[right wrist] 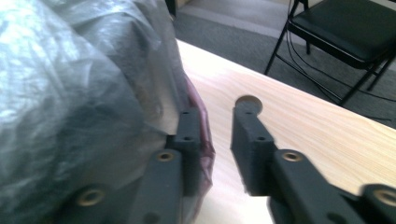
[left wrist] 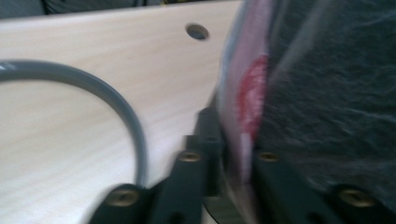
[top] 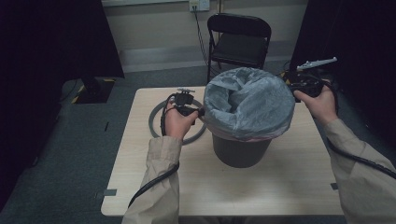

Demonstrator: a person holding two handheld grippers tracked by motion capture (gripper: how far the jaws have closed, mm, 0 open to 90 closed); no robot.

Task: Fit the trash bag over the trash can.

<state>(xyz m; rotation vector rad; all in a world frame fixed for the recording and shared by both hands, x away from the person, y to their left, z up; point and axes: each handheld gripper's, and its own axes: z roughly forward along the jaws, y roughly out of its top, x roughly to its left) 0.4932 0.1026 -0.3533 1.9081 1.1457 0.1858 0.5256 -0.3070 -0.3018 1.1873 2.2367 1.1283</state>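
Behind your pale wooden table (top: 154, 186) stands a folding chair (top: 239, 39) against a dim wall, and from above you can see the bin (top: 241, 149) standing mid-table with its grey liner bag (top: 250, 100) draped over the rim, a grey ring (top: 156, 119) lying flat on the table just to its left. Your left gripper (top: 198, 112) sits at the bag's left edge and your right gripper (top: 293, 88) at its far right edge, so you appear to be settling the liner over the rim; work both sides evenly so that one pull does not drag the other side off. Along the left gripper (left wrist: 233, 149) view, the jaws stand close together with the bag's reddish hem (left wrist: 252, 98) running between them, though blur hides whether the pads truly press on it, so confirm the pinch before you tug. The ring (left wrist: 116, 102) curves just beside that jaw; keep clear of it. Along the right gripper (right wrist: 217, 128) view, the jaws stand apart: one pad lies against the bag (right wrist: 84, 93) and its pink hem, the other is well free over the table (right wrist: 317, 126) near a round hole. Ease that open jaw in around the fold before you close, taking film only, not the rim
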